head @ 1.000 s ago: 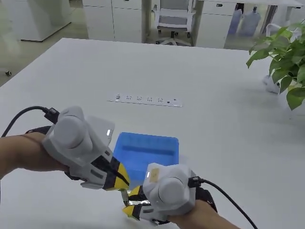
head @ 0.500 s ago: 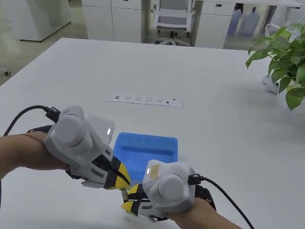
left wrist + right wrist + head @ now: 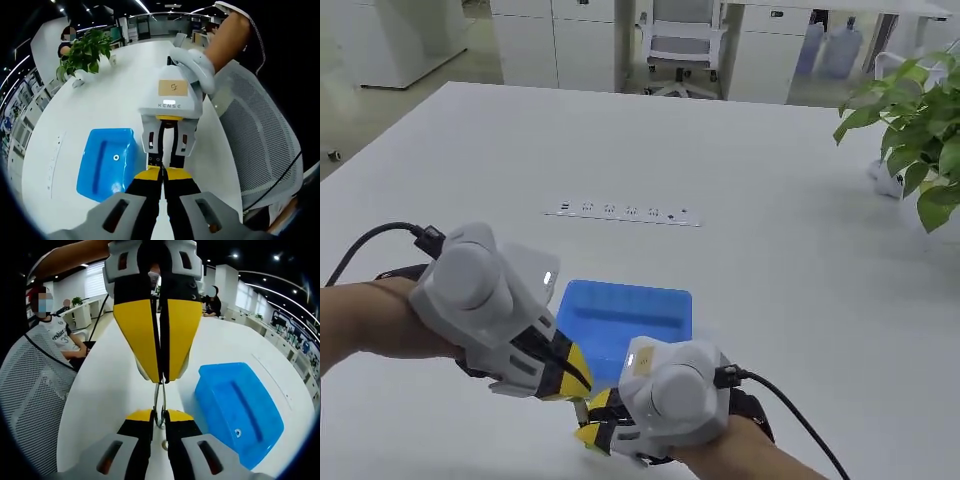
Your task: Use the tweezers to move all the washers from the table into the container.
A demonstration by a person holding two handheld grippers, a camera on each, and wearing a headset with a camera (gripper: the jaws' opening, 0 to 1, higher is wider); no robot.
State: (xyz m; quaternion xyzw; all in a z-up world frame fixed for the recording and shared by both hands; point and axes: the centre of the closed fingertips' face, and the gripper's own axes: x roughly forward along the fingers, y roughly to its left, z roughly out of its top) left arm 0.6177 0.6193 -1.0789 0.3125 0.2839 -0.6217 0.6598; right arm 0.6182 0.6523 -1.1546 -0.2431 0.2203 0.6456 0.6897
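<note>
My left gripper point(image 3: 575, 380) and right gripper point(image 3: 592, 420) meet tip to tip just in front of the blue container point(image 3: 625, 310). Thin metal tweezers point(image 3: 160, 399) run between them. In the right gripper view the left gripper's point(image 3: 161, 377) yellow jaws pinch the tweezers' upper part, and my right gripper point(image 3: 160, 419) is shut on the lower end. One washer point(image 3: 164, 444) lies on the white table right under the right jaws. Another washer point(image 3: 237, 432) lies inside the container point(image 3: 235, 405). That same washer point(image 3: 116, 157) appears in the container point(image 3: 100, 165) in the left gripper view.
A white power strip point(image 3: 620, 211) lies beyond the container. A potted plant point(image 3: 920, 130) stands at the table's right edge. An office chair point(image 3: 685, 45) is behind the far edge. A mesh chair point(image 3: 30, 390) sits at the near side, by the person's body.
The right gripper has edged slightly left, closer to the left gripper. The tweezers stay held between the two. The head camera has shifted a little.
</note>
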